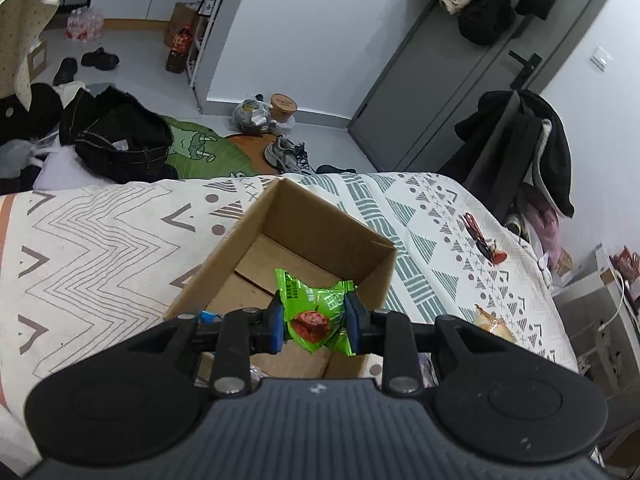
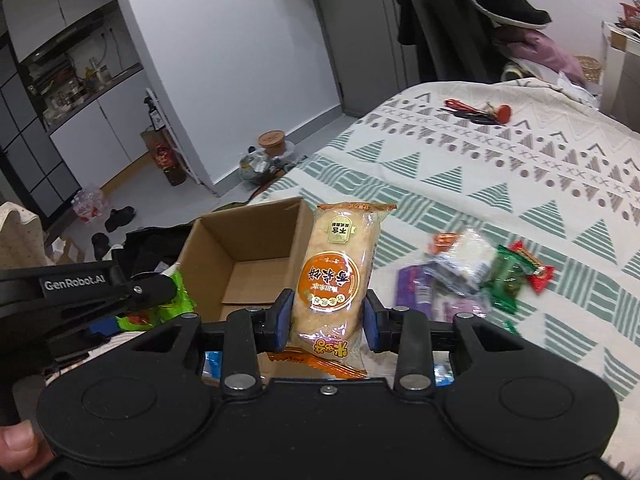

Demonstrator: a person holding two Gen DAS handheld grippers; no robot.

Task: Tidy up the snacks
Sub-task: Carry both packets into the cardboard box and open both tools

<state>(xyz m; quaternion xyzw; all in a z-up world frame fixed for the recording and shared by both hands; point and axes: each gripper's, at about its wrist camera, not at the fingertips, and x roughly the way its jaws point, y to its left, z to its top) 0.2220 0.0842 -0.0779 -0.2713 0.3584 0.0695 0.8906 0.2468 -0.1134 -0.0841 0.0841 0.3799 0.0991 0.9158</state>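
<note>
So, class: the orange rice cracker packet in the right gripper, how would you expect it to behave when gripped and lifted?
The rice cracker packet stands upright between the right gripper pads, so it is probably fairly stiff. Its puffed, clear wrapper suggests it is light for its size. The glossy film may be slippery, and the crackers inside likely crack if squeezed hard.

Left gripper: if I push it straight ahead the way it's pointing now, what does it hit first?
Probably the cardboard box: the left gripper, shut on the green snack packet, points into its open top, so floor or far wall; depth is unclear.
</note>
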